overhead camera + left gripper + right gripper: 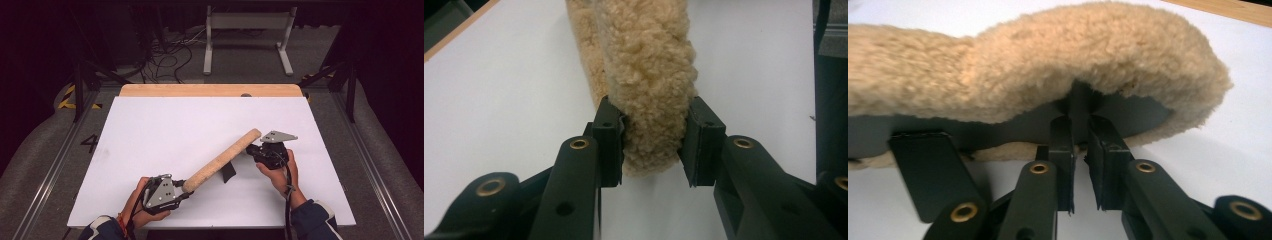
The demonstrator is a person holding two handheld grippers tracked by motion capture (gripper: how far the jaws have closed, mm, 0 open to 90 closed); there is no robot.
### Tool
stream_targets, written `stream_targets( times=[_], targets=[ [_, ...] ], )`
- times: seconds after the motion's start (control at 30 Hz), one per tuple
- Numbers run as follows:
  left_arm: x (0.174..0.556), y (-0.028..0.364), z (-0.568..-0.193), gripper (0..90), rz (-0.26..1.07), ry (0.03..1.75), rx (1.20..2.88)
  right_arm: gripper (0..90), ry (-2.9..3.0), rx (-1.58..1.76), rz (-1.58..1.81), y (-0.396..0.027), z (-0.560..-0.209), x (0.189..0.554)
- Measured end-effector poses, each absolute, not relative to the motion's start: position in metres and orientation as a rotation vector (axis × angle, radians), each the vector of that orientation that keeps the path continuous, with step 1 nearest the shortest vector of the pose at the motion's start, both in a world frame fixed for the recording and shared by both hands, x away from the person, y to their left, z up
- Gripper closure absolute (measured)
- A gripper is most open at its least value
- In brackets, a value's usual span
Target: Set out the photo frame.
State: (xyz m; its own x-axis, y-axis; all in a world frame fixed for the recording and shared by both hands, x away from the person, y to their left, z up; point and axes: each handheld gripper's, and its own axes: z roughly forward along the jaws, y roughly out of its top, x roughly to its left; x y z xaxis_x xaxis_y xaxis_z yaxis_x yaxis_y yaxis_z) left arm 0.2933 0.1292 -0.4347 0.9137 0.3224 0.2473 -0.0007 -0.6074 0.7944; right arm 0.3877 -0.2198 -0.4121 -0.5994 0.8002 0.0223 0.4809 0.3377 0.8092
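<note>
We've got the fleece pad (222, 160) spanning diagonally above the white table (150, 140): left gripper (186, 189) clamps its near end, right gripper (251, 150) pinches the dark strap (1079, 102) under its far end.

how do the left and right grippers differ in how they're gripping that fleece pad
The left gripper clamps the fleece pad across its thick woolly end, jaws set wide. The right gripper pinches a thin dark tab under the pad's other end, jaws nearly together. Both are shut on the same pad, above the white table.
</note>
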Motion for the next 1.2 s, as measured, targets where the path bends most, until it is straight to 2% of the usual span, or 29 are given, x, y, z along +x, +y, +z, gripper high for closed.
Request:
stream_targets(
  times=[0.87,1.2],
  targets=[
    [0.284,0.092,-0.434,65.0,0.374,0.108,2.194,86.1,2.247,1.104,1.127,-0.196,-0.416,0.429],
    [0.284,0.086,-0.434,63.6,0.362,0.112,2.191,85.6,2.264,1.114,1.168,-0.189,-0.412,0.427]
  ],
)
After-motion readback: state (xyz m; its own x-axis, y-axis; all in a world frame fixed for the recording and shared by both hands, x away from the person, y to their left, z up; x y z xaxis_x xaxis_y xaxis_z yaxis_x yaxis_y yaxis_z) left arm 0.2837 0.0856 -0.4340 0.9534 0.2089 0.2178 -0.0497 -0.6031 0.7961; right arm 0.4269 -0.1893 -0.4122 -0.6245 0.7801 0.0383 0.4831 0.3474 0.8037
